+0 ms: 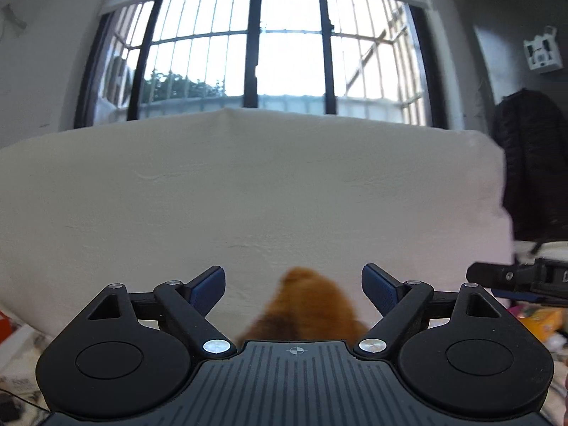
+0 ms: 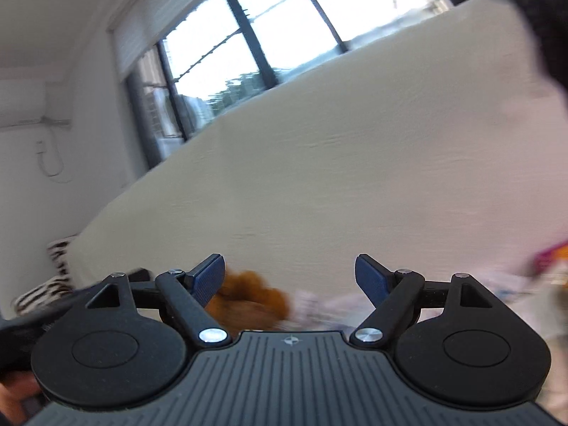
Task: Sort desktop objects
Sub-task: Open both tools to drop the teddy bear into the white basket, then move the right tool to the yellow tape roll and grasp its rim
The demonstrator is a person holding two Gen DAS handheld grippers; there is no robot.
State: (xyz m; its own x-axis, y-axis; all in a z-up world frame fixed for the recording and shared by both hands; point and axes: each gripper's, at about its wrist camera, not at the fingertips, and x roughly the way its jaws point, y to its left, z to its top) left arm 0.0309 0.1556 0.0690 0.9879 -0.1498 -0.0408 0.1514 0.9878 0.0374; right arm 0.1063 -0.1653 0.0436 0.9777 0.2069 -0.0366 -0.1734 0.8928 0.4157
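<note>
Backlit window (image 1: 291,46) glare (blurred, fisheye-warped).

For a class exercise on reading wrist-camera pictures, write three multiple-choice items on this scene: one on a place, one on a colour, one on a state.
1. In the left wrist view, where does the furry object show?
A. between the open fingers
B. on the windowsill
C. above the window

2. What colour is it?
A. green
B. orange-brown
C. white

3. How does the left gripper stand?
A. shut on the furry object
B. open, its pads touching nothing
C. out of view

Answers: 1 A, it shows low in the gap; 2 B, its fur is orange-brown; 3 B, the pads stand wide apart.
</note>
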